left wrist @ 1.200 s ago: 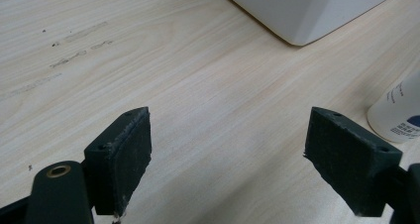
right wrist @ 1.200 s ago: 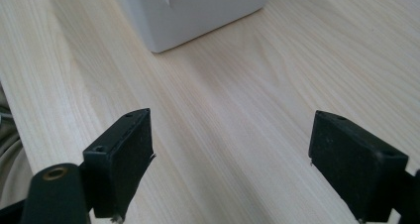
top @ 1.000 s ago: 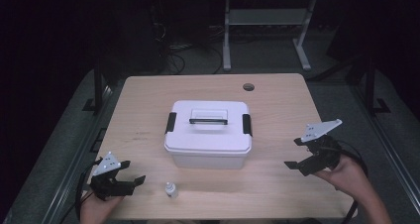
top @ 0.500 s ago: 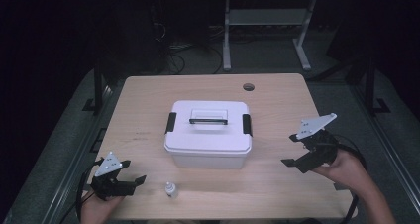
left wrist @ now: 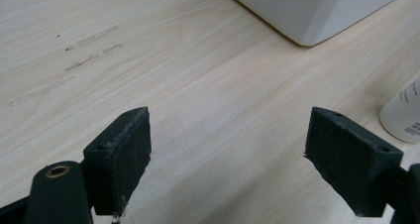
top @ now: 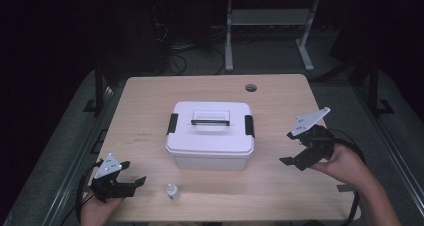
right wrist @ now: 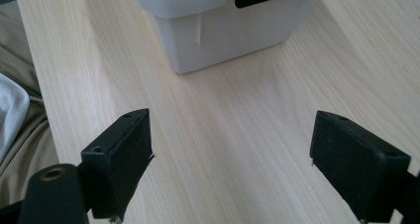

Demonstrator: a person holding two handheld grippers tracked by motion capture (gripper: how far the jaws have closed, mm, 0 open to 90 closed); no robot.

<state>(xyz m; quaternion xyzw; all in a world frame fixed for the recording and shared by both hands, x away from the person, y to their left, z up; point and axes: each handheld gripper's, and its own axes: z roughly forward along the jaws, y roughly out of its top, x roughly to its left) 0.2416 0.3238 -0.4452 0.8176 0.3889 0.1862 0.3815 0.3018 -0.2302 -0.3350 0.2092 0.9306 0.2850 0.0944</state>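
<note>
1. In the left gripper view, the small white bottle (left wrist: 403, 116) runs off the right edge; its label print is too small to read.
2. The white box (right wrist: 223, 23) loses its top in the right gripper view.

We see pale matt wood-grain table (top: 150, 116); on it smooth white plastic box (top: 210, 136) with black clasps; beside box, white plastic bottle (top: 171, 190).

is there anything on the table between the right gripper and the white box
Nothing visible. The right gripper hangs open to the right of the white lidded box, with bare table between them. The small white bottle stands near the left gripper.
</note>
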